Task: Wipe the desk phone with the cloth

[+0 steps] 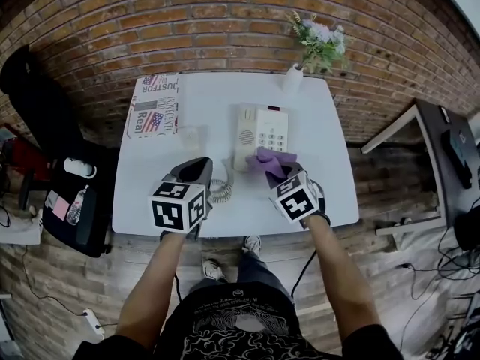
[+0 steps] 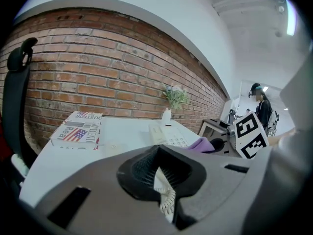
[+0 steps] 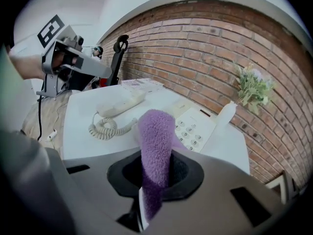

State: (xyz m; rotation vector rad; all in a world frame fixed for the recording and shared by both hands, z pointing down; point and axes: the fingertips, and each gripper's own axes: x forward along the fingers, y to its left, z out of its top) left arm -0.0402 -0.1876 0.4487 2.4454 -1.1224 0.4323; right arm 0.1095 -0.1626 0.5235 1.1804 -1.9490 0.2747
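Note:
The cream desk phone (image 1: 261,136) stands mid-table with its keypad showing. Its handset (image 3: 119,104) lies off the cradle on the white table (image 1: 322,193), trailing a coiled cord (image 1: 220,190). My right gripper (image 1: 279,172) is shut on a purple fluffy cloth (image 3: 155,136), held just in front of the phone's near edge. The left gripper (image 1: 191,172) hovers over the handset, left of the phone; its jaws look shut with nothing in them, and the cord (image 2: 164,194) shows below them. In the head view the handset is hidden under it.
A printed flag-pattern box (image 1: 154,104) lies at the table's back left. A white vase with flowers (image 1: 295,76) stands at the back edge behind the phone. A black chair (image 1: 34,96) is off the left side, another desk (image 1: 420,126) to the right.

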